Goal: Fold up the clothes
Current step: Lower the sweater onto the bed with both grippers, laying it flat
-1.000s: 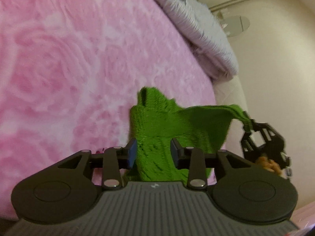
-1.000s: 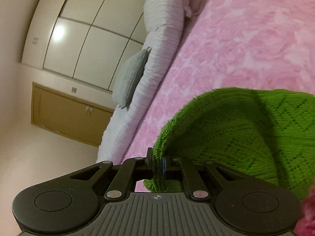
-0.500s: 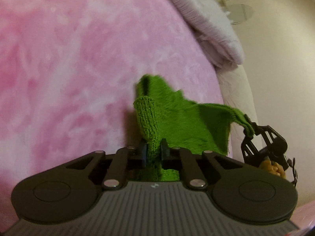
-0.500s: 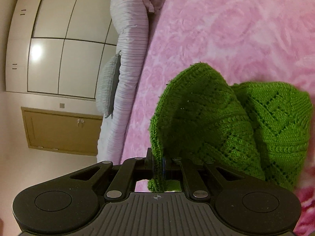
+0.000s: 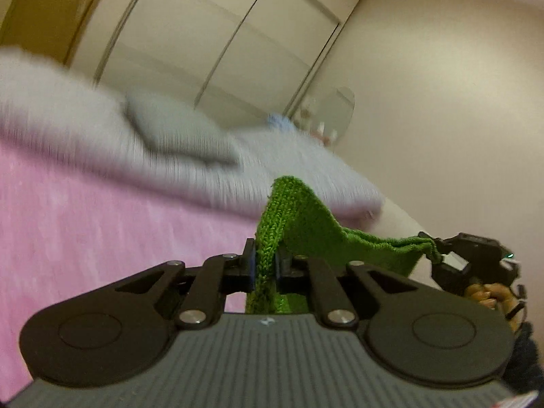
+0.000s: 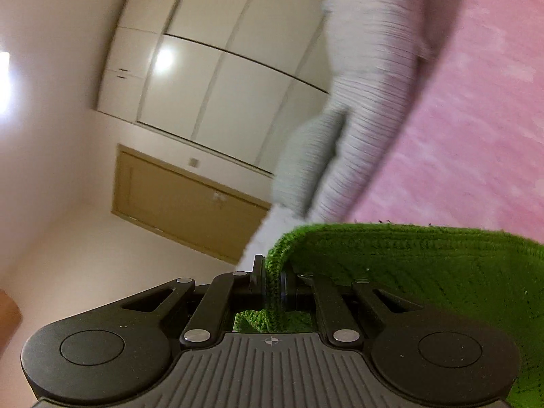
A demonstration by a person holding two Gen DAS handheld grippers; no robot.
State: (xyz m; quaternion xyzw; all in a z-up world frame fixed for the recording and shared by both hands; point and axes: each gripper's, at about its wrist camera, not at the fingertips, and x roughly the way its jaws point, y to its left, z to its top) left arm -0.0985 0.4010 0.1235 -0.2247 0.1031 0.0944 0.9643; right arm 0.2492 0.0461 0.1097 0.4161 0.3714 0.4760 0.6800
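Observation:
A green knitted garment (image 5: 306, 224) is held up off the pink bed cover (image 5: 85, 224). My left gripper (image 5: 266, 265) is shut on one ribbed edge of it, which stands up between the pads. The cloth stretches right to my right gripper (image 5: 438, 251), which a hand (image 5: 486, 294) holds at the frame's right side. In the right wrist view my right gripper (image 6: 272, 285) is shut on another edge of the green garment (image 6: 425, 272), which spreads to the right and hides what lies below it.
A folded grey-lilac quilt (image 5: 85, 129) with a grey pillow (image 5: 180, 132) lies along the far side of the bed. Behind stand white wardrobe doors (image 6: 221, 78), a wooden door (image 6: 180, 200) and a small round glass table (image 5: 335, 112).
My left gripper went from open to shut on the garment's edge. Both grippers then rose and tilted up, lifting the garment off the bed, so the views now face the wardrobe.

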